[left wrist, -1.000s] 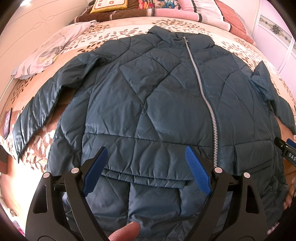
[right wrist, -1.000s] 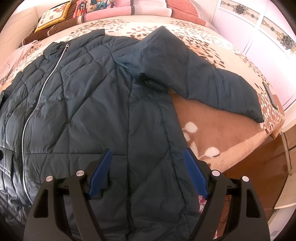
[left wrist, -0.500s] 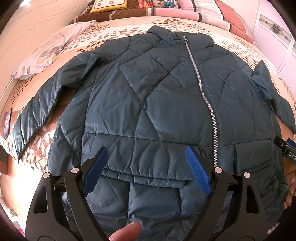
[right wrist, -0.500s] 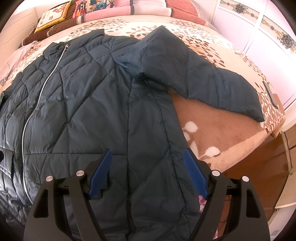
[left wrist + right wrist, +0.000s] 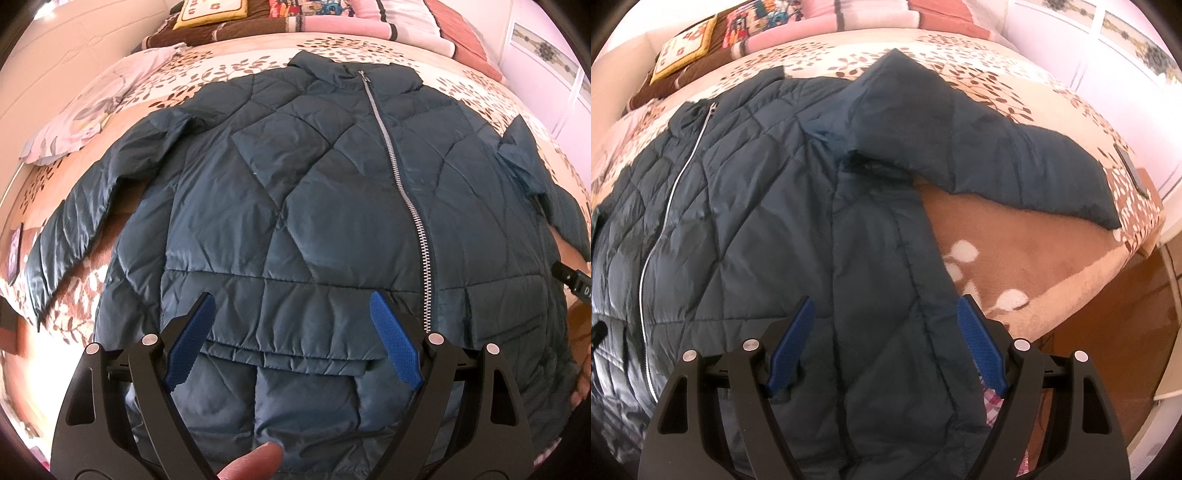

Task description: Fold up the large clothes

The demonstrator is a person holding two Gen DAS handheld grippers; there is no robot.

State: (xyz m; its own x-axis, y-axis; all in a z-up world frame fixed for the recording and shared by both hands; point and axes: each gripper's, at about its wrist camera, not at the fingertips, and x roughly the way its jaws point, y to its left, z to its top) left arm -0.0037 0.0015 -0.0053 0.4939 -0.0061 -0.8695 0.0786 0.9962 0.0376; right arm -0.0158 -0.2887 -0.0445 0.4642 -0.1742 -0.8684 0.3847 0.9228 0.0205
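Left wrist view: a dark teal quilted puffer jacket [image 5: 295, 221] lies spread, zipped, on the leaf-print bed [image 5: 229, 62], collar toward 12 o'clock. The left gripper [image 5: 291, 336] hangs over the hem at 6 o'clock, jaws wide, empty. The right gripper [image 5: 884, 339], equally spread, hovers above the jacket's side, its sleeve [image 5: 1015, 162] reaching toward 3 o'clock.

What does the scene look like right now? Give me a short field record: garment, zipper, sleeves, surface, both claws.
garment: dark teal quilted jacket, laid front up, spread flat
zipper: silver zipper, closed up to the collar
sleeves: both spread outward; right-side sleeve angled toward the bed corner
hem: bottom edge doubled up into layers near the left claw
surface: bed with leaf-print blanket
left claw: open, above the hem, gripping nothing
right claw: open, over the jacket's side edge, gripping nothing
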